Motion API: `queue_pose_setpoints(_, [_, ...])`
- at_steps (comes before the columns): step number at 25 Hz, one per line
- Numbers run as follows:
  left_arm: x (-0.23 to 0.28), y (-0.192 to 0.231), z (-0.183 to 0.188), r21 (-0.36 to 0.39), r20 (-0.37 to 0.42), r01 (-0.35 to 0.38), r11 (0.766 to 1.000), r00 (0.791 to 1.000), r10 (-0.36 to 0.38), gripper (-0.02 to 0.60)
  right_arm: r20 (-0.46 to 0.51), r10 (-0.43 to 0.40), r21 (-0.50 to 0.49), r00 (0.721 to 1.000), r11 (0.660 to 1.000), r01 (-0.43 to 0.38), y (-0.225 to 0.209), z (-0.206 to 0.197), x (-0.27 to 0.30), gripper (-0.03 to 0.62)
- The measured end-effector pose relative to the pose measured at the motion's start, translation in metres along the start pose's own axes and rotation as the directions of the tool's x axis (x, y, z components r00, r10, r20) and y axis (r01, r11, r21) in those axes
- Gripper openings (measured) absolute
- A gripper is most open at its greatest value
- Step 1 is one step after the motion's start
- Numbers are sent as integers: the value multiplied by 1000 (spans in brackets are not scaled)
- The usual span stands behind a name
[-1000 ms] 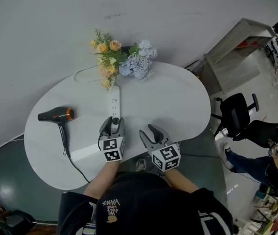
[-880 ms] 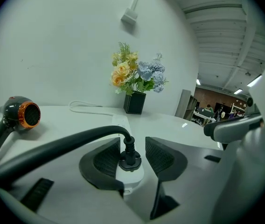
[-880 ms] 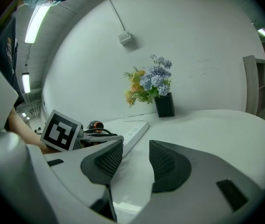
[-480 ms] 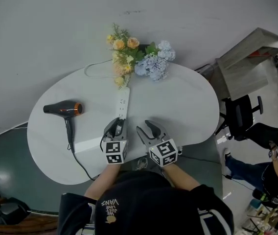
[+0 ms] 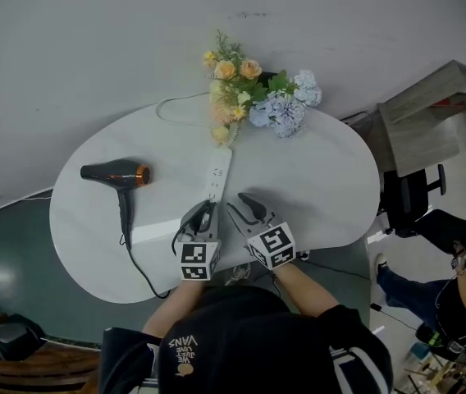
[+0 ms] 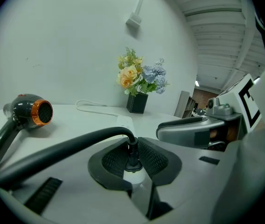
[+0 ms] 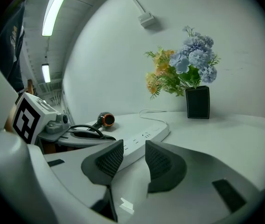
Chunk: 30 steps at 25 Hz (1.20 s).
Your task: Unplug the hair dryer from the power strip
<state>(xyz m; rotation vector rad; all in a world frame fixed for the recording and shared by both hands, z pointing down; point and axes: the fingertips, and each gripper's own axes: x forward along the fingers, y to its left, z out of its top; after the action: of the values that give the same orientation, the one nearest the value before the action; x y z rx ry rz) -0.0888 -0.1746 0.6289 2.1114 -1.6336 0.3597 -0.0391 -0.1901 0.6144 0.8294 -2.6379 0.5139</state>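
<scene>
On the white table (image 5: pixel 315 179) lies a white power strip (image 5: pixel 219 173), its near end toward me. The black hair dryer (image 5: pixel 116 173) with an orange ring rests to the left, and its black cord (image 5: pixel 130 245) loops round to the strip. My left gripper (image 5: pixel 204 212) is at the strip's near end. In the left gripper view its jaws (image 6: pixel 133 148) have just been closing and press on the dryer's black plug (image 6: pixel 132 161), which still sits in the strip. My right gripper (image 5: pixel 235 201) is just right of the strip, open and holding nothing (image 7: pixel 133 153), with the strip (image 7: pixel 144 138) beyond its jaws.
A black vase of yellow and blue flowers (image 5: pixel 258 97) stands at the strip's far end, and the strip's white cord (image 5: pixel 175 105) curls left of it. Off the table's right edge are an office chair (image 5: pixel 409 195), a cabinet (image 5: pixel 438 105) and a seated person (image 5: pixel 454 261).
The left jaws have closed round the plug. The right gripper has moved left to the strip's near end.
</scene>
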Motion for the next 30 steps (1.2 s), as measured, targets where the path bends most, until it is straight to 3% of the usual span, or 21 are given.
queue_pose_setpoints(5, [-3, 1, 0, -13, 5, 23, 1000, 1000, -23, 75, 4, 25, -60, 1000, 998, -25, 3, 2, 16, 160])
queue_pose_setpoints(13, [-4, 1, 1, -33, 1, 43, 999, 999, -43, 75, -7, 66, -133, 998, 989, -66, 9, 0, 38, 78])
queue_pose_setpoints(25, [-5, 1, 1, -44, 8, 67, 997, 998, -67, 75, -72, 145, -241, 987, 958, -158, 18, -12, 52, 64])
queue_pose_setpoints(30, [-4, 4, -2, -36, 1, 65, 997, 998, -65, 74, -78, 142, -276, 987, 948, -158, 18, -13, 53, 64])
